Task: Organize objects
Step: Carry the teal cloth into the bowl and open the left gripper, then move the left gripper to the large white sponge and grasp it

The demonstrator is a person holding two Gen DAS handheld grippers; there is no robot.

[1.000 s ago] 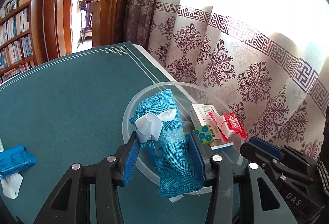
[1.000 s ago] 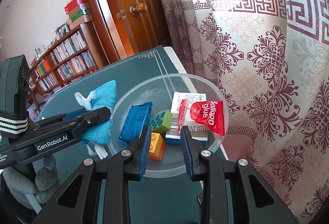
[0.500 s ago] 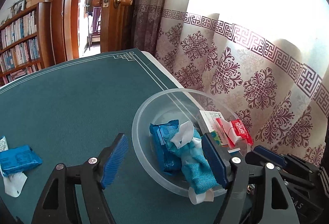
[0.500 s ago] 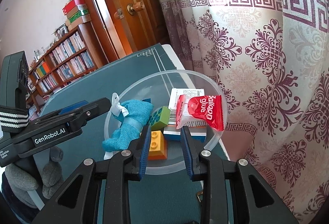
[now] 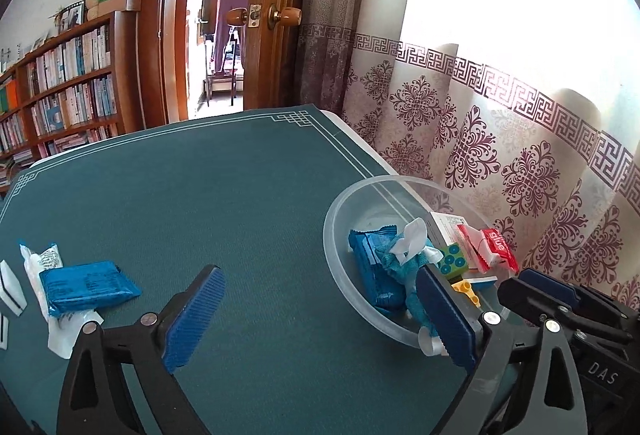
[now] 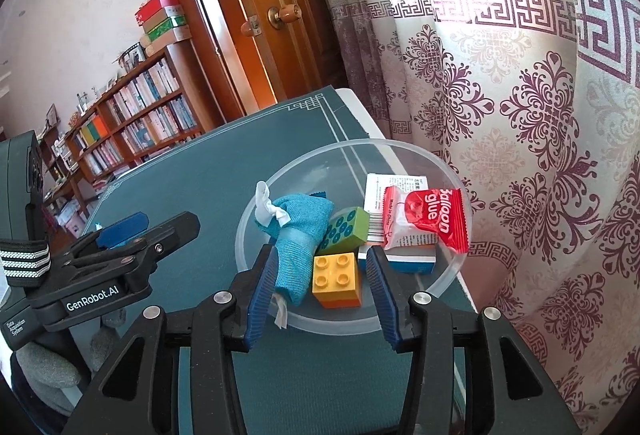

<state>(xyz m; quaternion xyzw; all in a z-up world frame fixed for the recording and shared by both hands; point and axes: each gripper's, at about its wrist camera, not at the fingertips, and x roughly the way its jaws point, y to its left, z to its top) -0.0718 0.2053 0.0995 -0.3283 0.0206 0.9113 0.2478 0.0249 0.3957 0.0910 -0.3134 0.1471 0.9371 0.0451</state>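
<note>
A clear plastic bowl (image 5: 340, 201) (image 6: 372, 142) stands at the table's right edge by the curtain. In it lie a teal cloth pouch (image 6: 298, 231) (image 5: 404, 267), a blue packet (image 5: 368, 259), a green brick (image 6: 346, 231), an orange brick (image 6: 336, 277), a white box (image 6: 384, 191) and a red balloon glue packet (image 6: 432, 219). My left gripper (image 5: 320, 315) is left of the bowl, its jaws opening wide over bare cloth. My right gripper (image 6: 322, 287) hovers at the bowl's near rim. Its jaws are opening, with the orange brick and the pouch's end seen between them, untouched.
On the green table cloth (image 5: 224, 203) another blue packet (image 5: 88, 287) lies at the left beside white sachets (image 5: 40, 259). The patterned curtain (image 5: 500, 155) hangs close behind the bowl. A bookshelf (image 5: 60, 91) and an open wooden door (image 5: 272, 35) stand beyond the table.
My left gripper let go of the teal pouch, which now lies in the bowl, then opened wide and drew away to the left. My right gripper's jaws went from shut to partly open.
</note>
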